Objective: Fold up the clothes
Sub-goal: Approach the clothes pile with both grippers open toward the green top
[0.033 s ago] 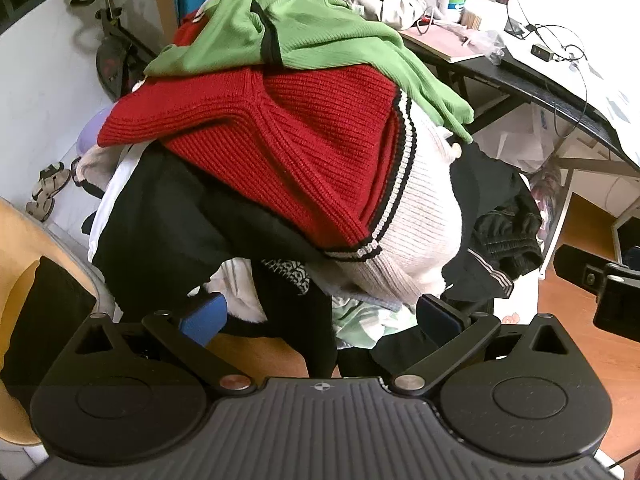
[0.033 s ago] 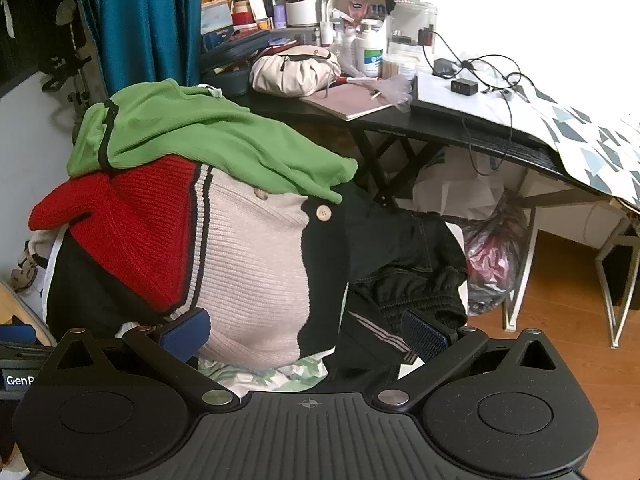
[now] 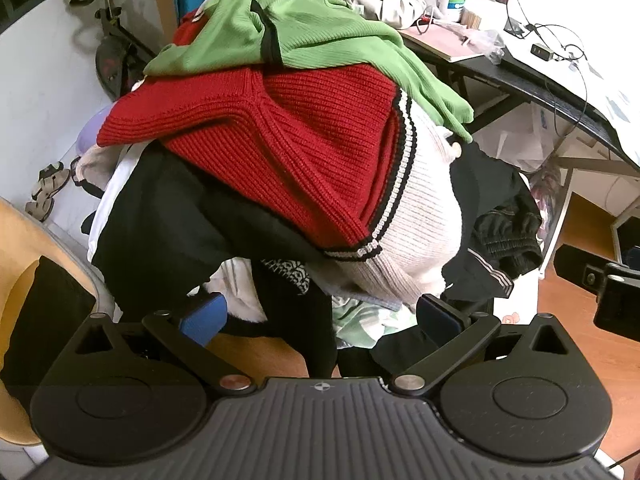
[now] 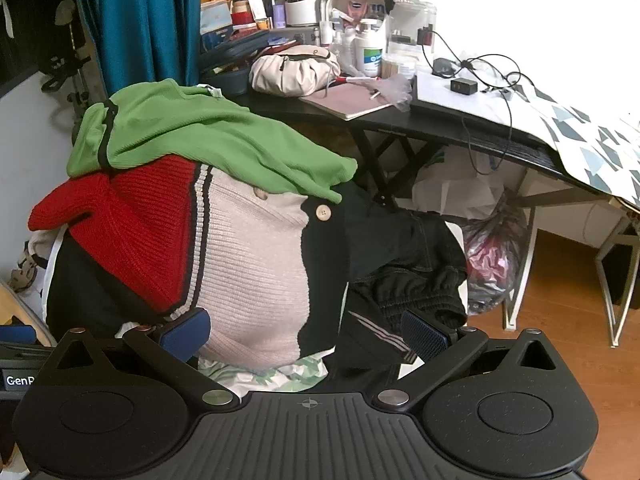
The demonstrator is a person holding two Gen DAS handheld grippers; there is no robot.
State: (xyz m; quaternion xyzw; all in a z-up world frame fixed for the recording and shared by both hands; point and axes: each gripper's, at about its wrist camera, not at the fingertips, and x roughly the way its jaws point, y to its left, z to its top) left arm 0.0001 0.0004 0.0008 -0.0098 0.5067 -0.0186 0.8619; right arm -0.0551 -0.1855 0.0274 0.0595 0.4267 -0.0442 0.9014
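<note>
Tongs: left spread, right spread, both empty | pile: green top uppermost | writing: "GenP" label

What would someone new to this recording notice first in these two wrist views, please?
A tall heap of clothes fills the middle of both views, with a green top draped over a red, cream and black knit cardigan. Behind it to the right stands a black desk crowded with cosmetics and cables. Both grippers, left and right, hang open before the heap.

Unfolded pile of clothes fills the centre-left of both frames. A green garment lies crumpled on top; beneath it a red, cream and black knit sweater drapes downward; black trousers hang at right.
</note>
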